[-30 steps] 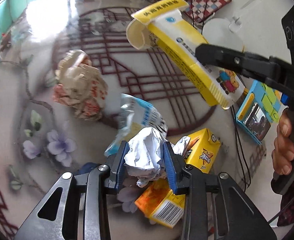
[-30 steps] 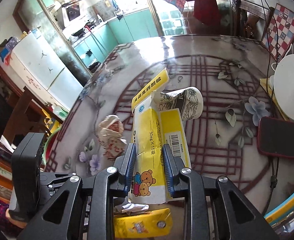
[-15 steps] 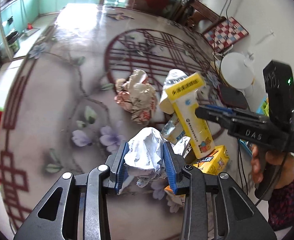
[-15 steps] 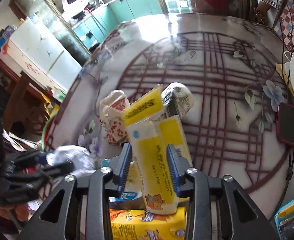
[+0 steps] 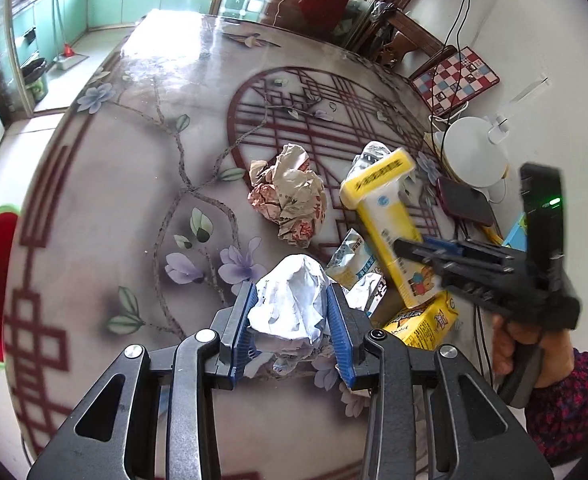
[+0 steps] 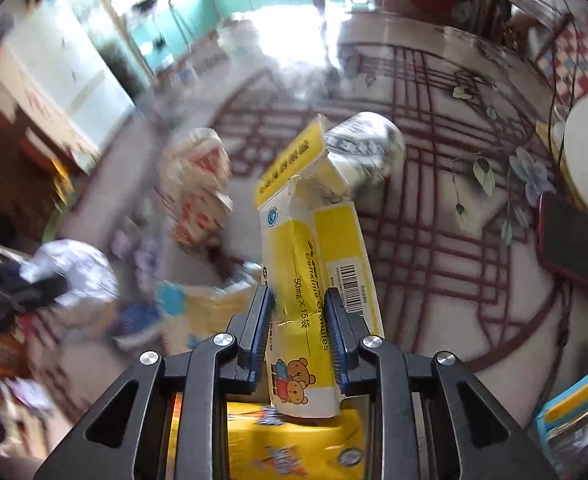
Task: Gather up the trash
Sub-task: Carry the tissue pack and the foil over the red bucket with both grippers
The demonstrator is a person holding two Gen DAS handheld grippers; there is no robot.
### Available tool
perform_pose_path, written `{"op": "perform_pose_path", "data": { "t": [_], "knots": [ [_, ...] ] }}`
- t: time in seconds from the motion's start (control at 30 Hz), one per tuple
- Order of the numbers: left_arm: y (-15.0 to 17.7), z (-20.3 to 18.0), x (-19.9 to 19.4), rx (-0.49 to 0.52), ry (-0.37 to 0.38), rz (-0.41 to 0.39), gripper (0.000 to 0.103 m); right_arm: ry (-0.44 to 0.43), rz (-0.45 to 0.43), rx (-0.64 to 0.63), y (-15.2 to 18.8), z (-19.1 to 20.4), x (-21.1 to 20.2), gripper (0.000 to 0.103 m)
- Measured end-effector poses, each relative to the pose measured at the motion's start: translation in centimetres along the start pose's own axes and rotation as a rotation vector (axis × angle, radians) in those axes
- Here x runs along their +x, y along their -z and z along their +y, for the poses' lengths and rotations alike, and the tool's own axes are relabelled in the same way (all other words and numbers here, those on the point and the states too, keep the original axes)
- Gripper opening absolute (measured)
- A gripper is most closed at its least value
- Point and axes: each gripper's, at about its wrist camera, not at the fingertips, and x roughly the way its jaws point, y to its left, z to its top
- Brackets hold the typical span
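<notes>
1. Our left claw [image 5: 291,326] is clamped on a crumpled white paper wad [image 5: 291,304], held low centre in the left view, above the worktop [image 5: 133,184].
2. Our right claw [image 6: 300,330] grips a yellow medicine box [image 6: 314,264] with its flap open, at centre of the right view.
3. Right of centre lie a crumpled brown wrapper [image 5: 289,200], a blue-white sachet [image 5: 354,258], a yellow drink carton [image 5: 422,322] and a tipped paper cup [image 6: 368,148].
4. The worktop's left half is bare up to its curved rim.
5. A phone [image 5: 464,204] lies near the right edge.
</notes>
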Motion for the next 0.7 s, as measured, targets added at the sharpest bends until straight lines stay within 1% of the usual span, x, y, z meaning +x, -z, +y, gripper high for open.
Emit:
{"op": "perform_pose_path", "data": {
  "t": [0.07,0.17,0.23,0.27,0.3,0.33,0.37,0.4,0.47,0.63,0.7],
  "knots": [
    [0.0,0.1,-0.2,-0.004,0.005,-0.004,0.034,-0.039,-0.041,0.019,-0.4,0.1,-1.5,0.023],
    [-0.1,0.4,-0.5,-0.006,0.011,-0.013,0.034,-0.128,-0.098,0.068,-1.1,0.0,-3.5,0.023],
    [-0.1,0.5,-0.7,-0.008,0.017,-0.017,0.034,-0.252,-0.115,0.138,-1.5,-0.5,-4.2,0.023],
    [-0.1,0.6,-0.8,-0.009,0.019,-0.020,0.034,-0.317,-0.119,0.195,-1.7,-0.9,-4.1,0.023],
    [-0.1,0.7,-1.0,-0.008,0.021,-0.023,0.034,-0.352,-0.113,0.253,-1.6,-1.5,-3.9,0.023],
    [0.0,0.8,-1.1,-0.007,0.022,-0.026,0.034,-0.351,-0.111,0.286,-1.6,-1.7,-3.7,0.023],
    [0.0,1.0,-1.3,-0.005,0.022,-0.030,0.034,-0.338,-0.118,0.292,-1.5,-1.7,-3.8,0.023],
    [0.1,1.2,-1.6,-0.001,0.019,-0.037,0.034,-0.316,-0.127,0.288,-1.5,-1.4,-4.0,0.023],
    [0.2,1.7,-2.1,0.007,0.004,-0.048,0.034,-0.299,-0.133,0.274,-1.5,-0.7,-4.2,0.023],
    [0.3,3.9,-3.2,-0.013,-0.040,-0.065,0.034,-0.221,-0.141,0.188,-2.1,2.9,-4.7,0.023],
    [0.5,4.9,-3.7,-0.019,-0.047,-0.070,0.034,-0.205,-0.145,0.164,-2.0,4.2,-4.8,0.023]
  ]
}}
